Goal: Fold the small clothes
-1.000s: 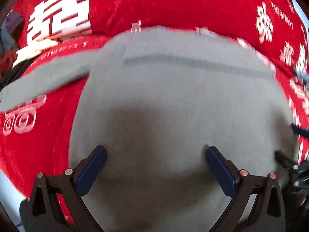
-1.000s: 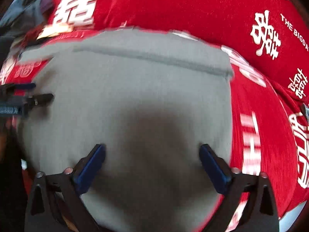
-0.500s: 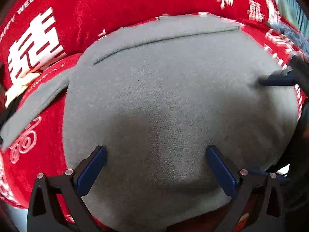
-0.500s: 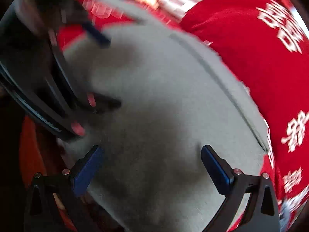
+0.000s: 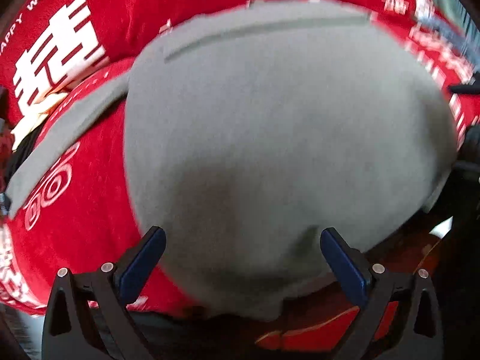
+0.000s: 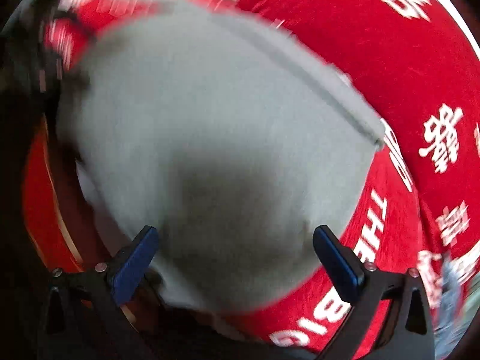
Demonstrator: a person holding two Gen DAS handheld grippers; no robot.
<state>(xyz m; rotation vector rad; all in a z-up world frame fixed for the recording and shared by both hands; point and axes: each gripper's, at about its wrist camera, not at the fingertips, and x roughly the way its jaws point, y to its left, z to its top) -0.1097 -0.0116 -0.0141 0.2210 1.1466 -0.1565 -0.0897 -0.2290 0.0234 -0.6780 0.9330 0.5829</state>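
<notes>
Out on the left, one grey sleeve (image 5: pixel 57 138) trails flat across the red printed cover (image 5: pixel 75 240), about where it lay a second ago, so that side is not yet folded in. The grey garment (image 5: pixel 270 138) itself is spread flat on the cover, its far band (image 5: pixel 270 27) running straight. The left tool (image 5: pixel 240 264) has drawn back since half a second ago: the near hem (image 5: pixel 264 306) now shows past its wide-open, empty jaws, with dark floor or furniture below it, so the cloth lies right at the edge. In the right wrist view the garment (image 6: pixel 210 114) sits turned and blurred, a sign that the right tool (image 6: pixel 237 261) is swinging; it too gapes wide and holds nothing. Red cover (image 6: pixel 420 75) lies free to the right and beyond the band, leaving room to fold away from the near edge.
</notes>
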